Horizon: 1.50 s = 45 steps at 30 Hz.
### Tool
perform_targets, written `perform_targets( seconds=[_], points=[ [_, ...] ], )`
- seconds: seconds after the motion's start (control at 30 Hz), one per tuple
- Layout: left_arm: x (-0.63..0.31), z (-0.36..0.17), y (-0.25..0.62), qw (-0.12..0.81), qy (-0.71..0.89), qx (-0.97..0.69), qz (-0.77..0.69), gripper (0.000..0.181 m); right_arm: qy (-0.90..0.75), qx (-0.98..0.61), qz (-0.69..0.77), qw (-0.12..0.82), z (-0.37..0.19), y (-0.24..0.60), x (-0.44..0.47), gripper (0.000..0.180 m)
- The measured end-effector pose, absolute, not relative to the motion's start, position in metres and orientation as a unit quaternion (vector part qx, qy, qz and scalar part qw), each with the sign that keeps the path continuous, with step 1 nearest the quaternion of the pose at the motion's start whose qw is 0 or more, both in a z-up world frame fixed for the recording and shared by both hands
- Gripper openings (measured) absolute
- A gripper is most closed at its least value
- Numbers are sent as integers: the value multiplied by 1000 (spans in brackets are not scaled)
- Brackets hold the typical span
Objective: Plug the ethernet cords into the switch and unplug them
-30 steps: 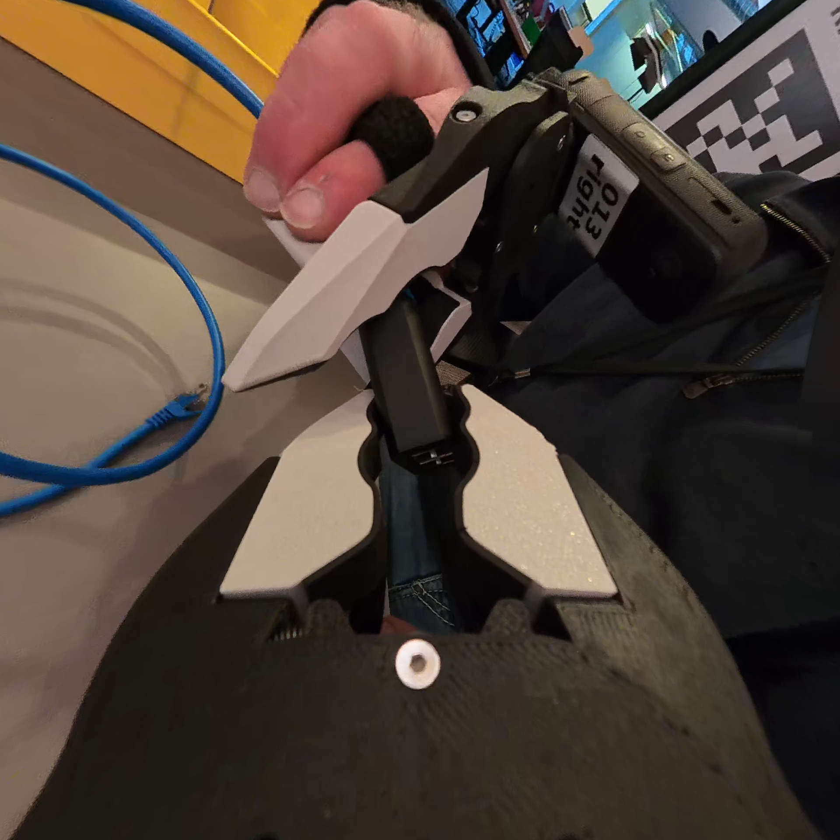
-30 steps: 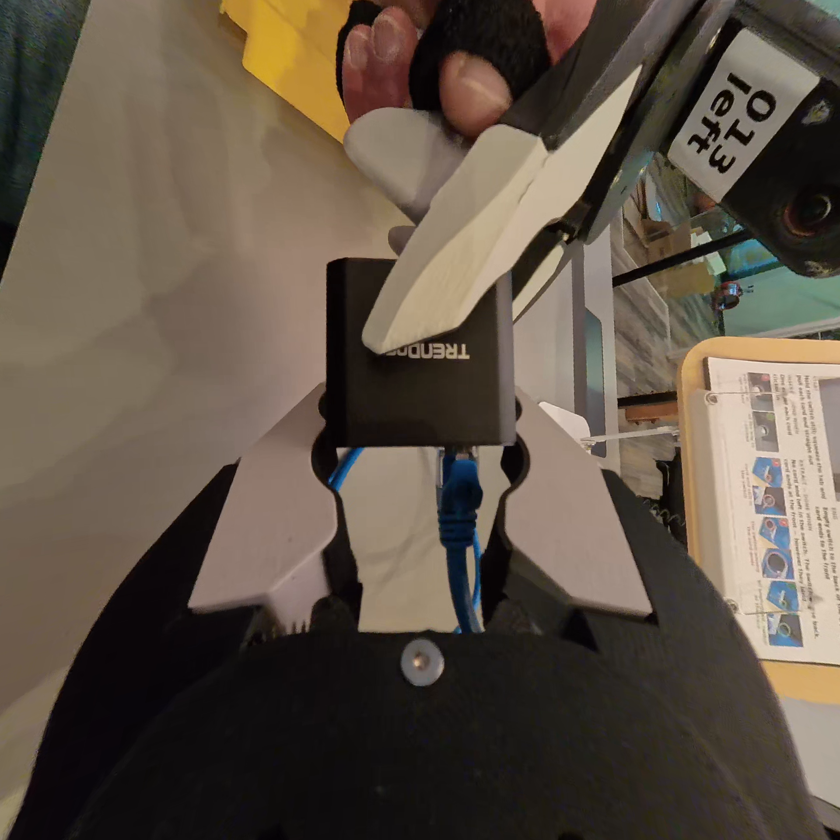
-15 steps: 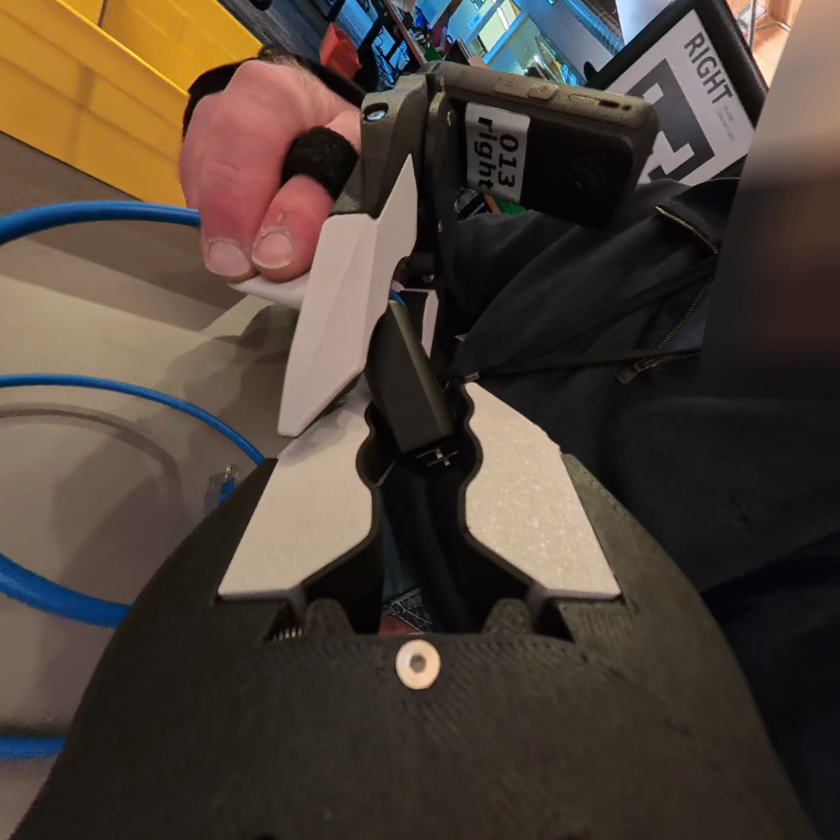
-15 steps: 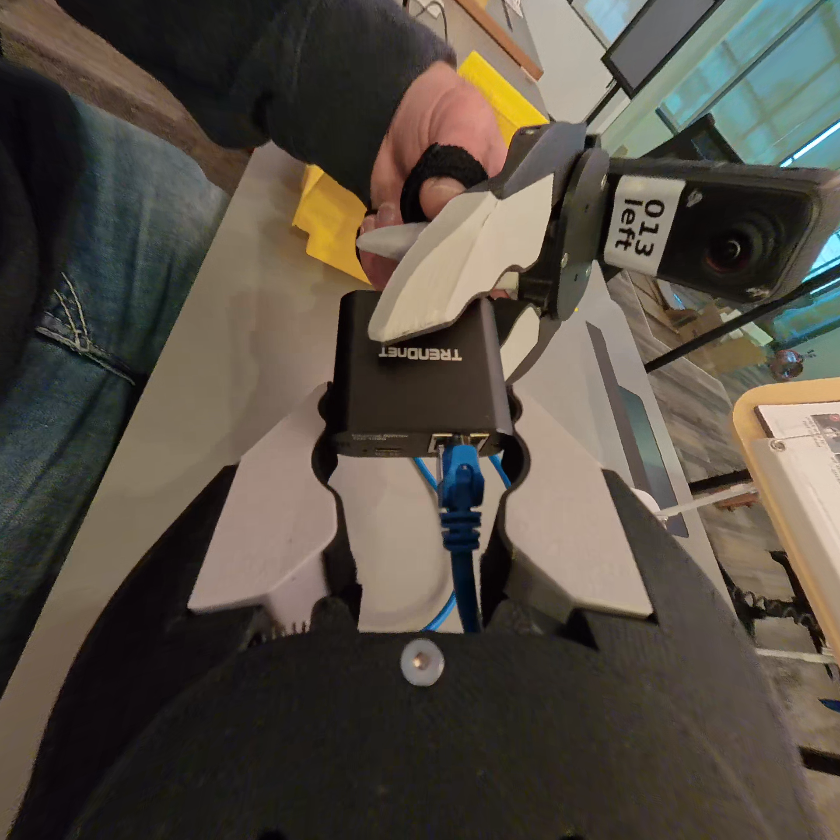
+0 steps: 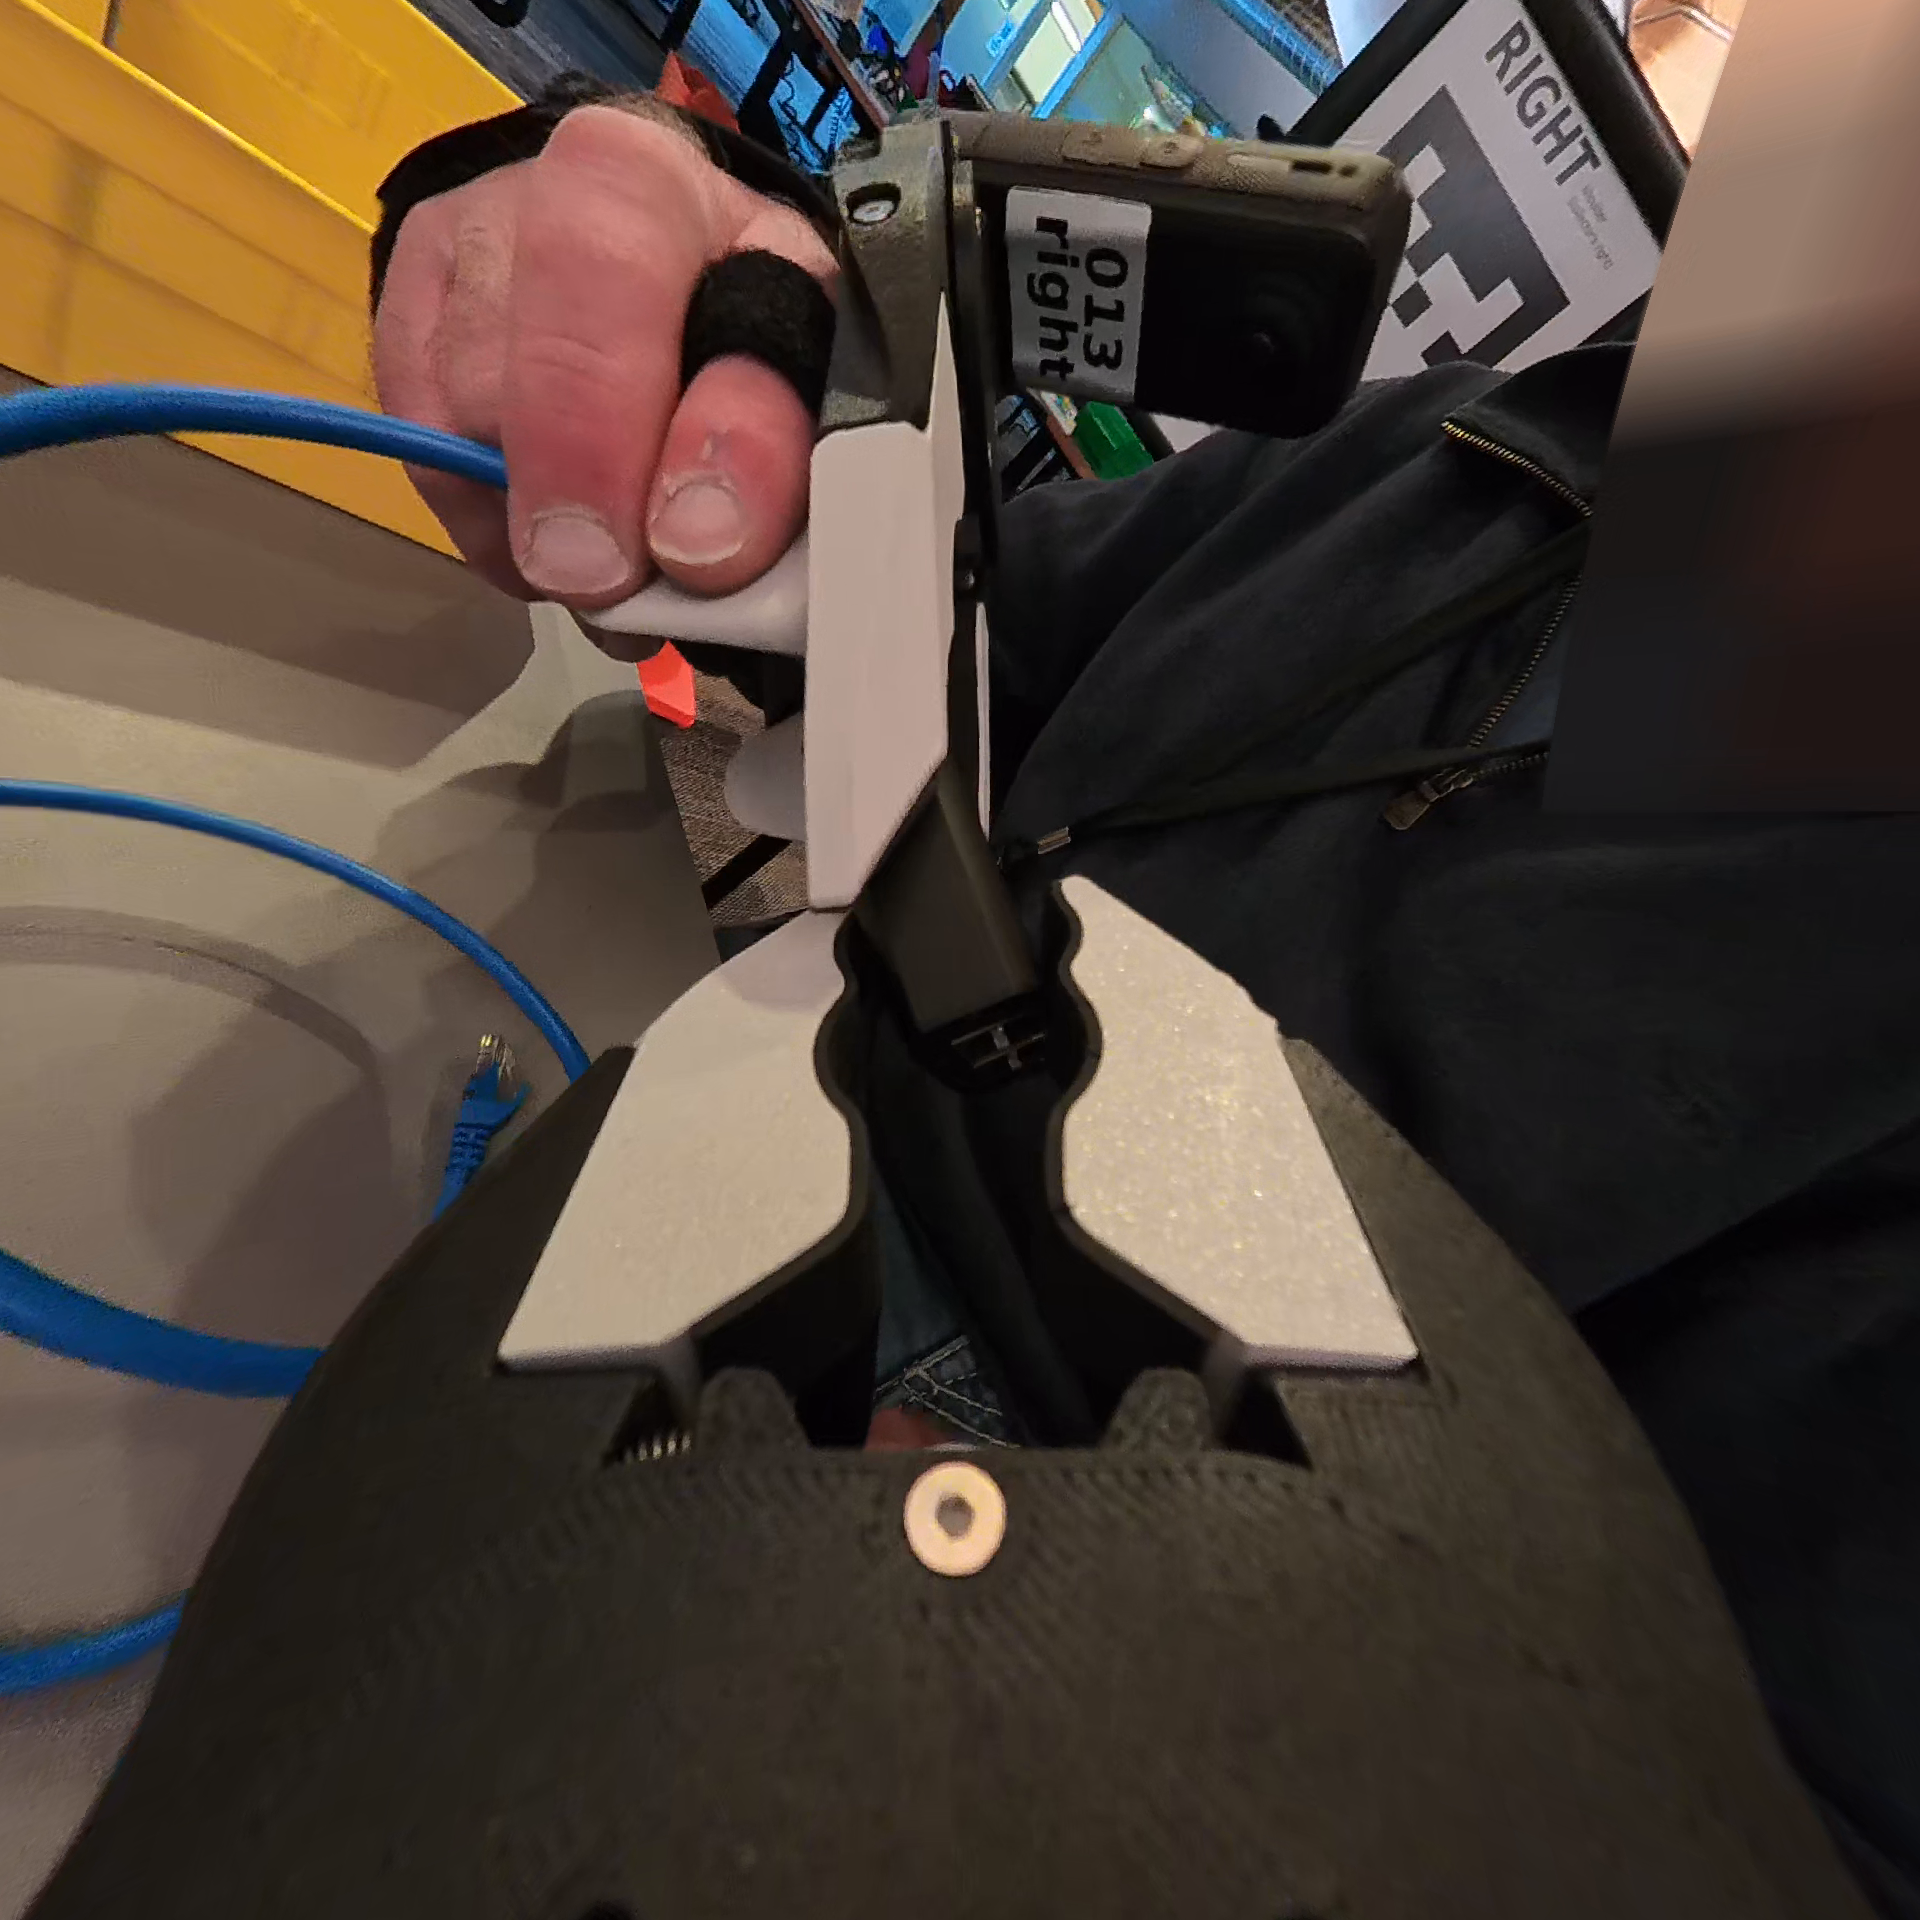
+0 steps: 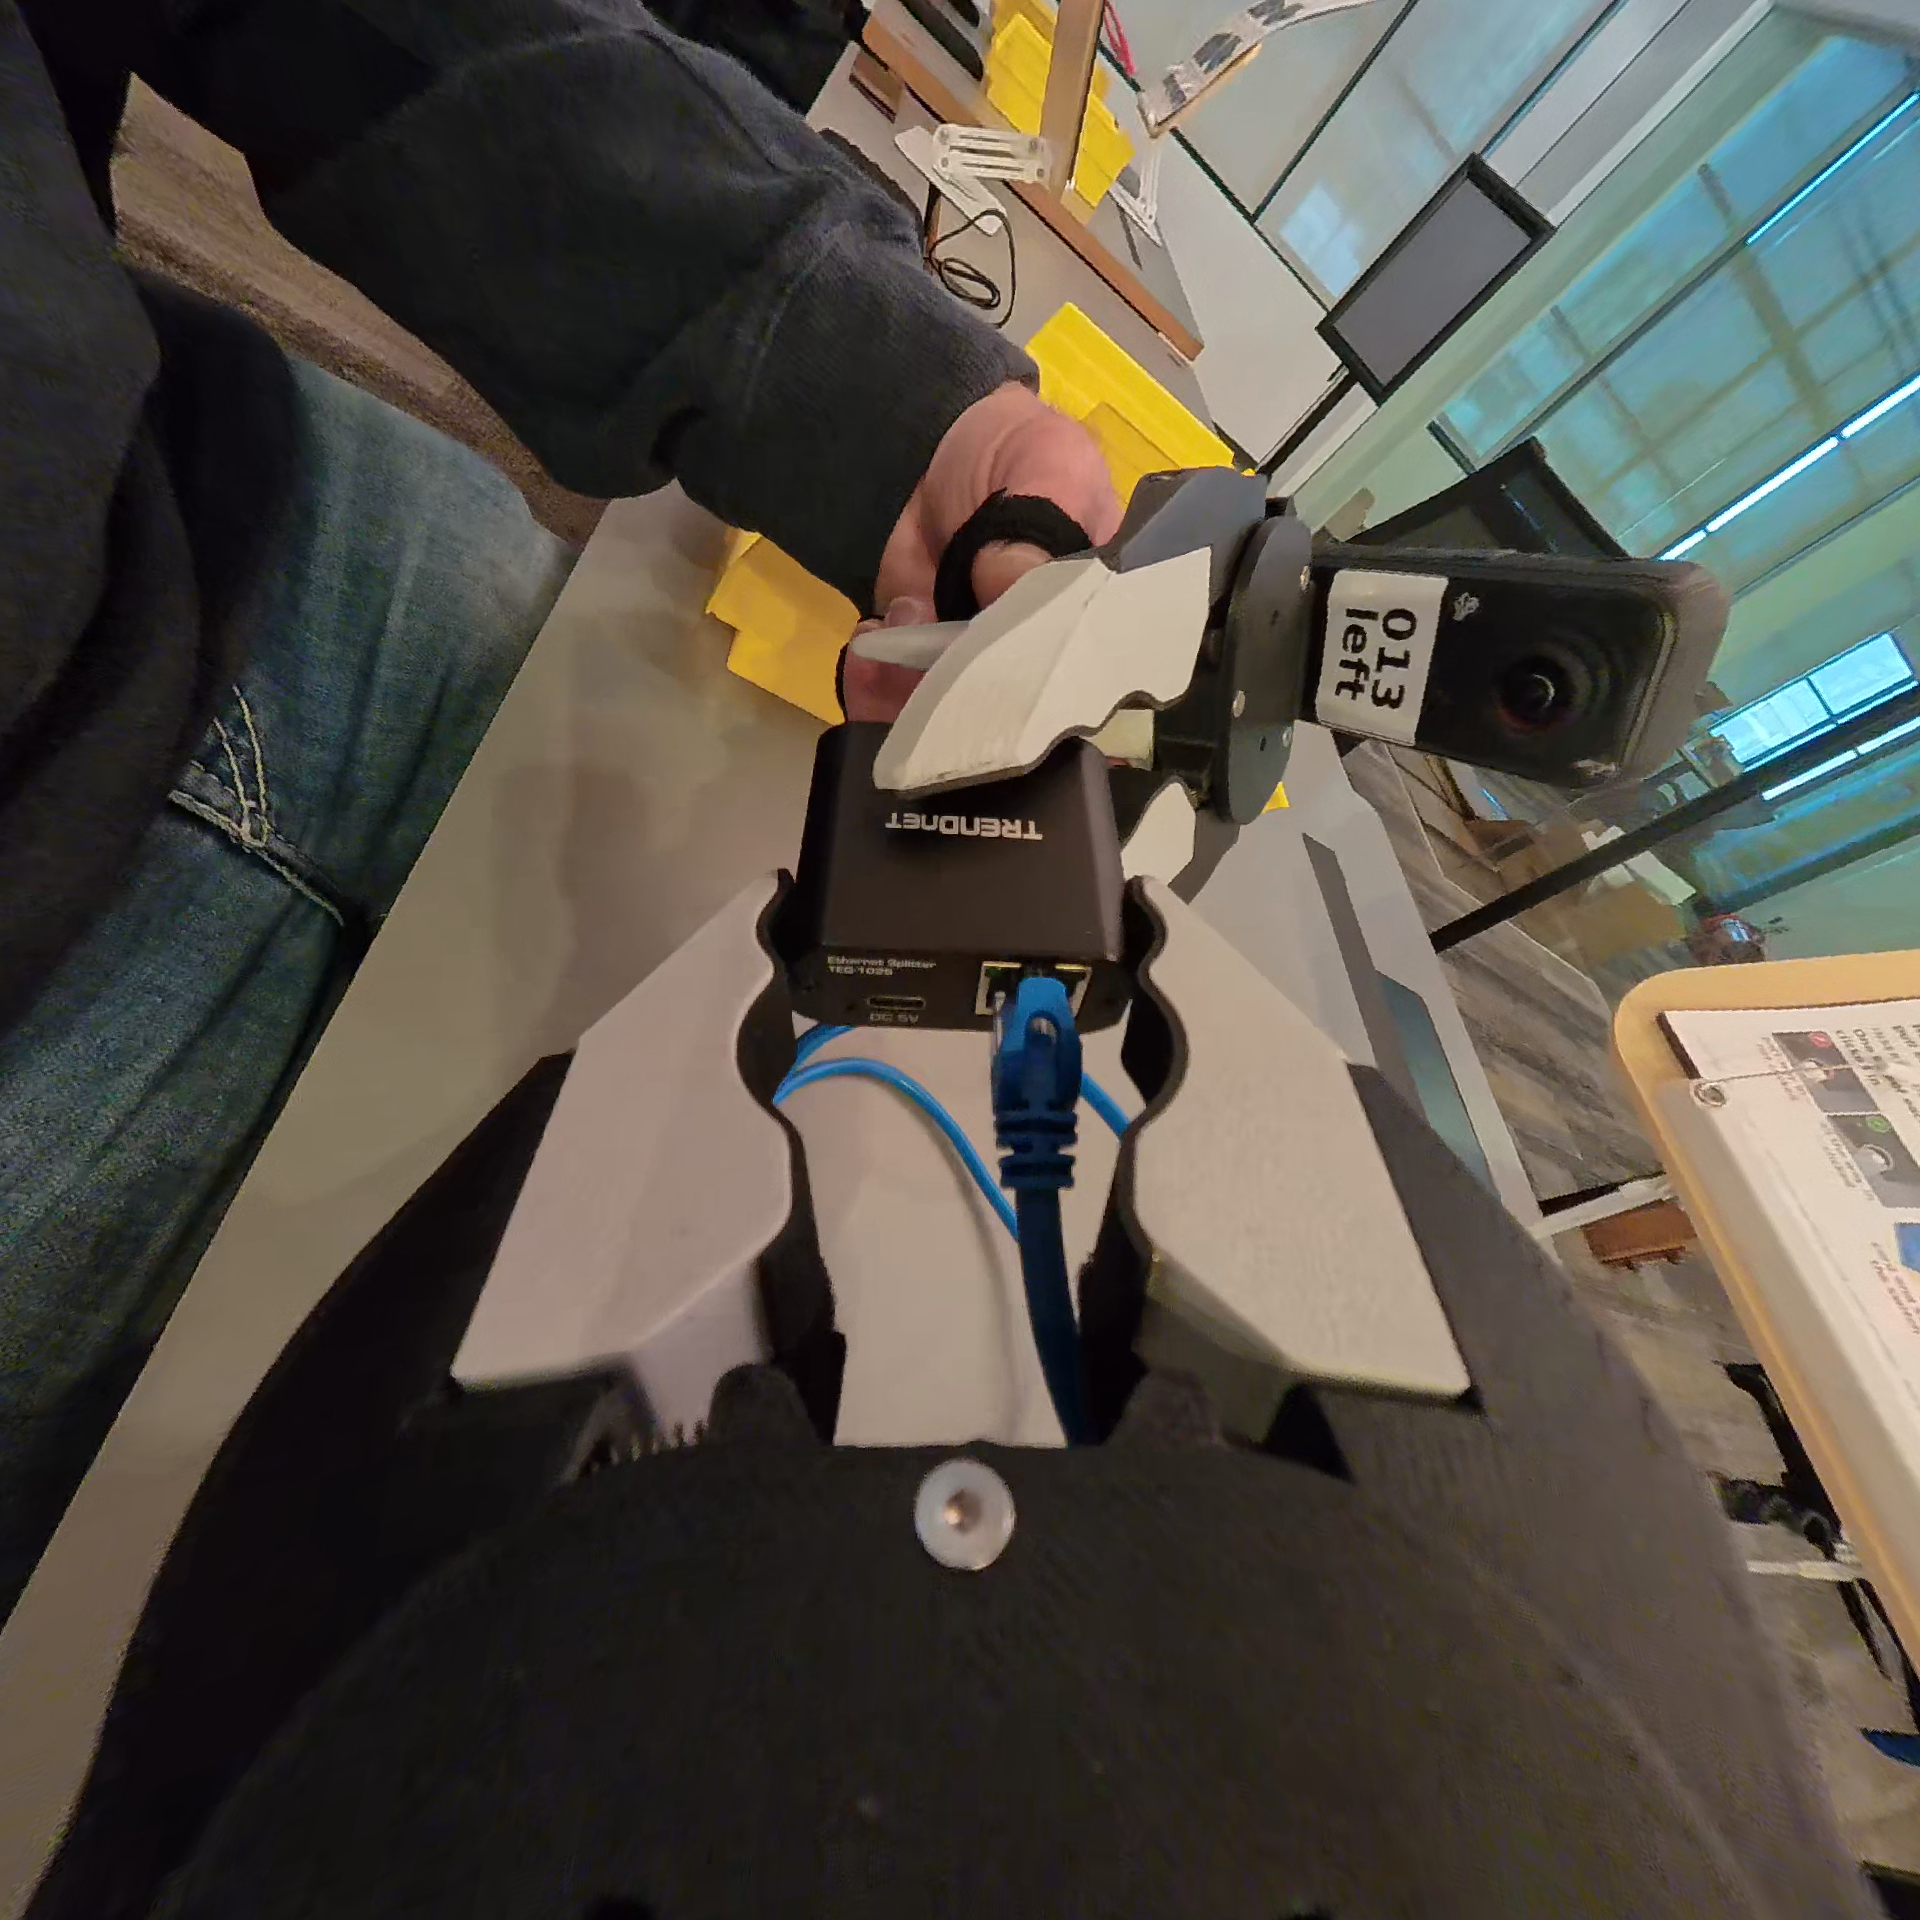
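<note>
Black and box-shaped, the switch (image 6: 961,868) is held clear of the grey tabletop (image 6: 644,769) between both tools. The right tool (image 6: 951,940) has its two white fingers (image 6: 665,1132) pressed against the switch's side walls at the ported end, pinching it. The left tool (image 5: 961,997) grips the opposite end of the same switch (image 5: 951,925), its fingers (image 5: 1174,1122) closed on the thin edges; seen from there the body is edge-on and tilted.

One blue ethernet cord (image 6: 1039,1122) is seated in the port on the face turned toward the right tool, its boot and cable running back between that tool's fingers. A second port position beside it cannot be judged.

A second blue cord's connector (image 5: 480,1107) lies loose on the tabletop (image 5: 260,1091), unplugged, just left of the left tool's body, with blue cable loops (image 5: 312,862) around it.

A person's hand (image 5: 592,364) holds the right tool's handle; another hand (image 6: 987,540), in a dark sleeve, holds the left tool's.

Yellow bins (image 5: 187,208) stand at the tabletop's far edge. A printed sheet on a board (image 6: 1797,1164) lies to the right.
</note>
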<state>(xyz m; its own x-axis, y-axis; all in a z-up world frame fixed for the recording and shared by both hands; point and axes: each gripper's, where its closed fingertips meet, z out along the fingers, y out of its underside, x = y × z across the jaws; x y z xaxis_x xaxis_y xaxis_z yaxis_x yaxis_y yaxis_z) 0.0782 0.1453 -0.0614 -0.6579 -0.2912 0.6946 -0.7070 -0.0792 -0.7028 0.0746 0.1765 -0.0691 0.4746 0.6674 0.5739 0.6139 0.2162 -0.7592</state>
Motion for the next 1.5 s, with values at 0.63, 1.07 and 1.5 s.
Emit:
perform_targets(
  seconds=[0.63, 1.07, 1.5],
  points=[
    [90, -45, 185, 17, -667, 479, 571, 53, -421, -655, 129, 614, -59, 178, 94, 61],
    [57, -51, 201, -53, -695, 526, 488, 53, -437, -681, 100, 579, -74, 183, 94, 60],
    [-89, -90, 338, -199, -721, 653, 114, 40, -429, -705, 91, 557, -97, 186, 105, 61]
  ],
)
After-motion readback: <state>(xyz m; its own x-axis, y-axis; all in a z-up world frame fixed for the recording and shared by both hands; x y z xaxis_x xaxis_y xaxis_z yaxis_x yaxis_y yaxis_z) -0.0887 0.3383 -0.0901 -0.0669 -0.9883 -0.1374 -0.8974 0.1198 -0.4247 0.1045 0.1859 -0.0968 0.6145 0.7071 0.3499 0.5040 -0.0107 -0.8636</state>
